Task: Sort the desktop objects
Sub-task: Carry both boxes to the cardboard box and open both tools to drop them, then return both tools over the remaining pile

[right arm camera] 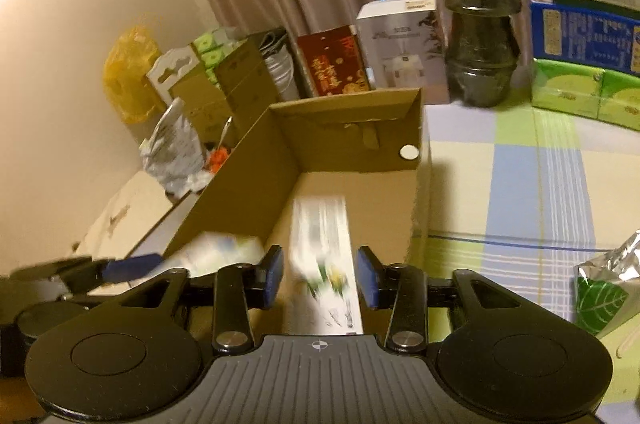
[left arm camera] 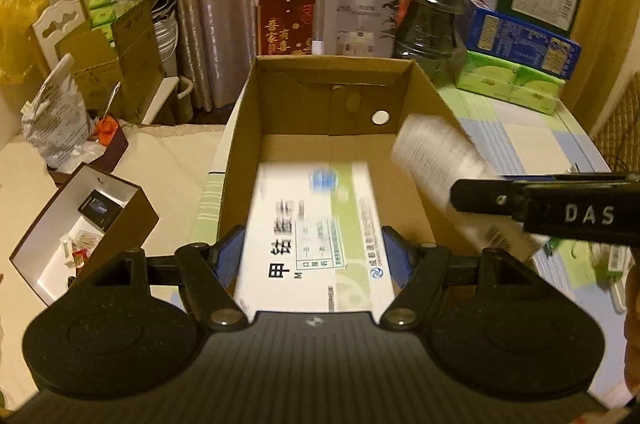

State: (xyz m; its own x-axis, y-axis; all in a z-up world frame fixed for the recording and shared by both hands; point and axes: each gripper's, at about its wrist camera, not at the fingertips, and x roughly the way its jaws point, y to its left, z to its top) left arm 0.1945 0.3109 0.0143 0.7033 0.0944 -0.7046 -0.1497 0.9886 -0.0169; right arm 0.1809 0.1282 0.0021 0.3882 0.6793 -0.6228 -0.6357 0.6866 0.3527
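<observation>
An open cardboard box [left arm camera: 280, 104] stands on the checked tablecloth; it also shows in the right wrist view [right arm camera: 352, 140]. My left gripper [left arm camera: 314, 256] is shut on a white and green medicine box [left arm camera: 316, 236], held over the cardboard box's near end. My right gripper [right arm camera: 320, 280] is shut on a narrow white box with green print [right arm camera: 322, 256], held over the cardboard box. In the left wrist view the right gripper [left arm camera: 560, 208] comes in from the right with this white box [left arm camera: 440, 164], blurred, above the cardboard box's right wall.
Stacked black bowls [left arm camera: 432, 12], a white carton [left arm camera: 356, 16], a red card [left arm camera: 286, 24] and blue and green boxes [left arm camera: 520, 36] stand behind the cardboard box. A silver and green packet [right arm camera: 604, 288] lies on the right. A small open box [left arm camera: 80, 224] sits left.
</observation>
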